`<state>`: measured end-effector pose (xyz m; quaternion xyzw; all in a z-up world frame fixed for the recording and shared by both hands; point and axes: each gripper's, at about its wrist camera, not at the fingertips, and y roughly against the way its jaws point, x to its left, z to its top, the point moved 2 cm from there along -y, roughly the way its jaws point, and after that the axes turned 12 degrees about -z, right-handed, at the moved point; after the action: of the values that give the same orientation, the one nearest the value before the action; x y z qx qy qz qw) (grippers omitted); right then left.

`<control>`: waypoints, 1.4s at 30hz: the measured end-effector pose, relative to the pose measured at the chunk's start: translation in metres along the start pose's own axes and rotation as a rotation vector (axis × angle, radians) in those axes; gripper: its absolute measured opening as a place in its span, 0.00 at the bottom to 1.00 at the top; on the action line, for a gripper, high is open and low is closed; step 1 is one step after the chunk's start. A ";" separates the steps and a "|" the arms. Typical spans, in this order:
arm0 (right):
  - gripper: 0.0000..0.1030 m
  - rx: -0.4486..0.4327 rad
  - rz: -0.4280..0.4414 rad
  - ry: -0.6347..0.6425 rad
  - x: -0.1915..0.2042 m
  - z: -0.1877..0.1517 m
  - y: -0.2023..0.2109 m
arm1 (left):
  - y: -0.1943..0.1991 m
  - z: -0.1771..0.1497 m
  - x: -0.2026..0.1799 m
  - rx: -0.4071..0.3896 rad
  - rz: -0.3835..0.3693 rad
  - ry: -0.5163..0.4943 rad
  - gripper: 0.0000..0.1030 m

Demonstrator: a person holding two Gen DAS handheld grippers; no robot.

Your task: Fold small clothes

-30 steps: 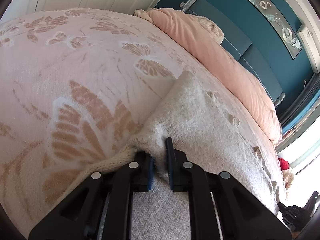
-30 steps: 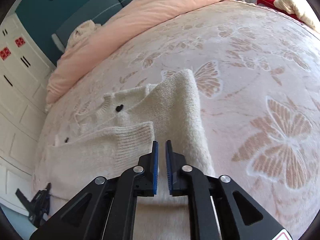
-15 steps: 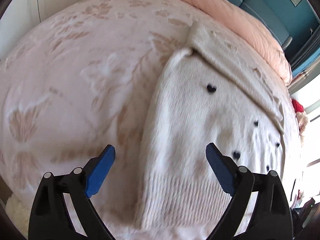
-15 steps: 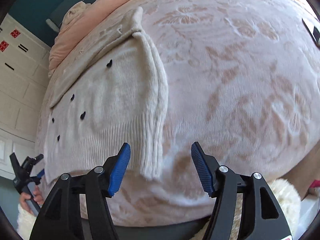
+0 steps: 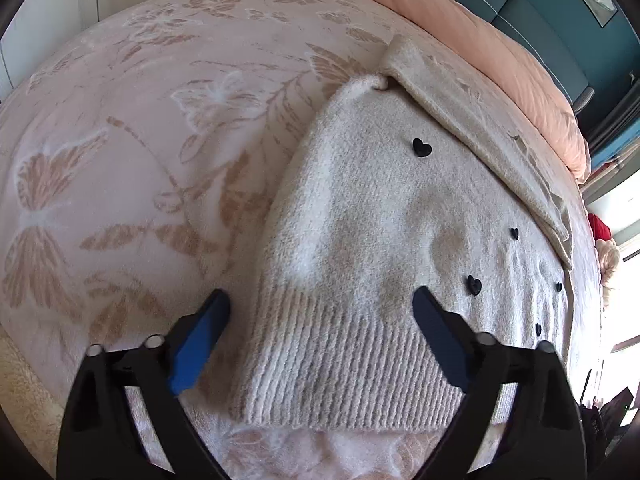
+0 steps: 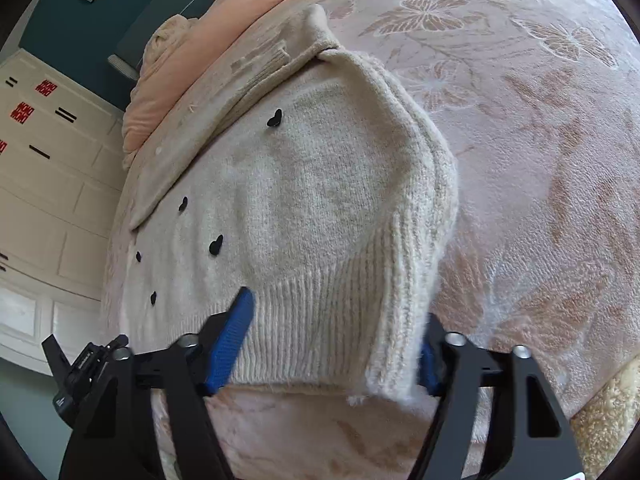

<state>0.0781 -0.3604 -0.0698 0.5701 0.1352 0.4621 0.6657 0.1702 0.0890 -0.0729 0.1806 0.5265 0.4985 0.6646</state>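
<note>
So the cream sweater (image 5: 372,216) is lying flat on the bed (image 5: 132,152), sleeves folded in across the front, its ribbed hem (image 5: 352,364) the edge closest to both tools and its long axis running straight away from them toward the collar (image 5: 404,60) and the pink duvet (image 5: 472,28) at the far end. The left tool (image 5: 320,316) sits over the left corner of the hem, jaws fairly wide and just closing in, hem between them but the pads don't look like they're pinching yet. The right tool (image 6: 336,340) is at the other corner, narrower gap and also closing; the hem and the folded sleeve cuff (image 6: 396,352) bunch between its fingers, and I honestly can't tell if it's gripping already. Each hand is right on its own corner, so I'd guess the next bit is grabbing the hem and carrying it forward up to the collar. Nothing's in the way on the bed, just the little black heart buttons (image 5: 422,147) on the front.
</note>
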 end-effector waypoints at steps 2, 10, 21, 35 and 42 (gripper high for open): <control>0.12 0.028 0.017 -0.002 0.002 0.002 0.000 | -0.001 0.001 0.001 0.050 -0.033 0.034 0.25; 0.09 -0.086 0.088 0.082 0.002 0.000 0.073 | 0.060 -0.004 -0.002 0.043 -0.149 0.063 0.07; 0.09 0.187 -0.045 0.430 -0.048 -0.108 0.128 | 0.147 -0.104 0.013 0.199 -0.130 -0.049 0.06; 0.11 -0.054 0.137 0.340 -0.032 -0.022 0.200 | 0.214 -0.078 -0.042 0.094 -0.125 -0.273 0.05; 0.27 -0.193 -0.041 0.228 0.001 0.053 0.078 | 0.088 0.022 -0.060 -0.065 -0.077 -0.342 0.15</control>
<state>0.0800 -0.3992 0.0161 0.4444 0.1763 0.5211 0.7070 0.1512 0.0823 0.0341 0.2209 0.3959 0.4512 0.7687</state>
